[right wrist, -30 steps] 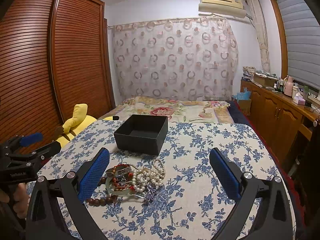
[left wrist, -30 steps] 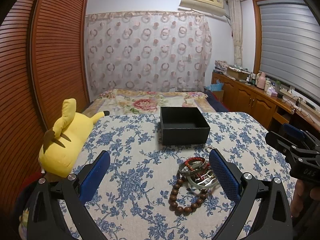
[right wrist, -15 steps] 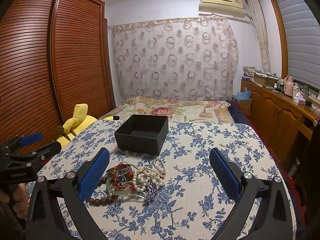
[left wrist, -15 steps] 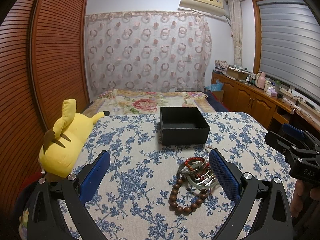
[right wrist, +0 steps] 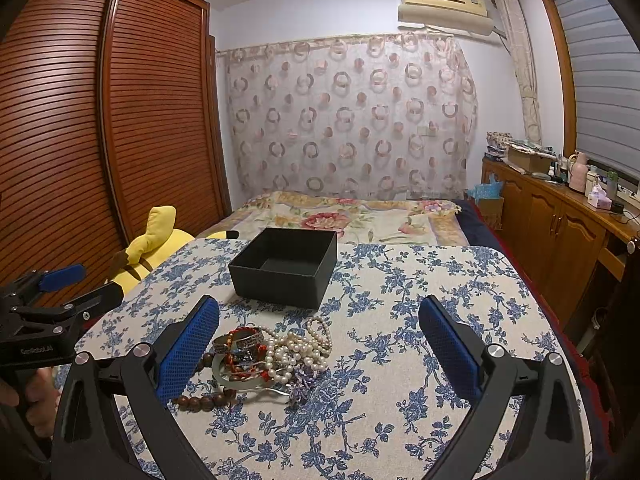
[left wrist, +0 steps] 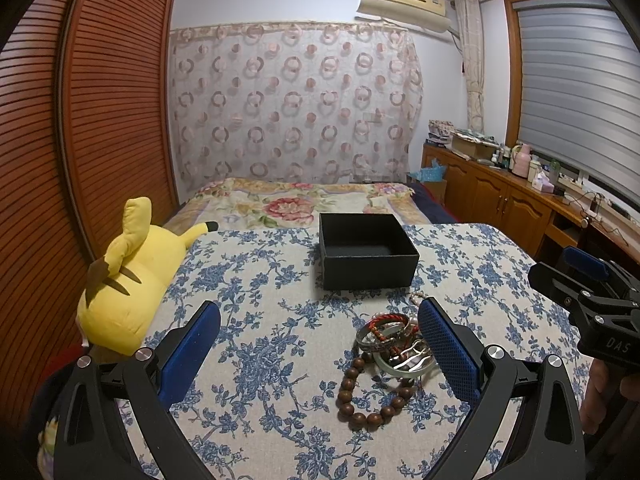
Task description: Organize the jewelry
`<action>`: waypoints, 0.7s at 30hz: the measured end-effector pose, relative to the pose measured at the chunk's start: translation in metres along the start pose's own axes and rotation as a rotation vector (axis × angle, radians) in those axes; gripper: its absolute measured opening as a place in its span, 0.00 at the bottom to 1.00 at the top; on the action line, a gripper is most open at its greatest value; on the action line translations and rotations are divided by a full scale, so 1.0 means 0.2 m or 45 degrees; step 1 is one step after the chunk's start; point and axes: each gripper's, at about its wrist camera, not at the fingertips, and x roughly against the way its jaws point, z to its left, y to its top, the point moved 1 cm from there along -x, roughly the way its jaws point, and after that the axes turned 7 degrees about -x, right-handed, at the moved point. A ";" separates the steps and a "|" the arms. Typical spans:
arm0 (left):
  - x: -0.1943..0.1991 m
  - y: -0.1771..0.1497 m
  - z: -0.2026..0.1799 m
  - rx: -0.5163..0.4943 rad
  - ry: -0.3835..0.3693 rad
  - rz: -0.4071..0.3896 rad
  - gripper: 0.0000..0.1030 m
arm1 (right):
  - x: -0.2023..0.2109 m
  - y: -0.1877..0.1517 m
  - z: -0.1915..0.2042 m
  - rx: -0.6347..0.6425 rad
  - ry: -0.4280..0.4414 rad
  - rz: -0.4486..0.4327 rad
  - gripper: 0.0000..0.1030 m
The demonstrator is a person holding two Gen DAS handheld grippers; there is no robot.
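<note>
A pile of jewelry [right wrist: 272, 354] lies on the blue-flowered tablecloth: a pearl necklace [right wrist: 298, 346], a red braided bracelet [left wrist: 386, 326], silver bangles [left wrist: 404, 364] and a wooden bead bracelet [left wrist: 362, 394]. An open, empty black box [left wrist: 368, 256] stands just behind the pile; it also shows in the right wrist view [right wrist: 286, 266]. My left gripper [left wrist: 320, 354] is open and empty, the pile beside its right finger. My right gripper [right wrist: 320, 354] is open and empty, the pile beside its left finger.
A yellow plush toy [left wrist: 128, 280] lies at the table's left edge. A bed [right wrist: 352, 218] stands beyond the table. A wooden wardrobe [right wrist: 100, 140] fills the left side. A wooden cabinet [right wrist: 560, 232] with clutter runs along the right wall.
</note>
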 end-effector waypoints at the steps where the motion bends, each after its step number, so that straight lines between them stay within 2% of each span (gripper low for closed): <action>1: 0.00 0.00 0.00 0.001 0.000 -0.001 0.93 | 0.00 0.00 0.00 0.000 0.000 0.000 0.98; 21: 0.02 0.02 0.00 0.001 0.000 -0.001 0.93 | 0.01 0.00 0.00 -0.001 0.002 -0.002 0.98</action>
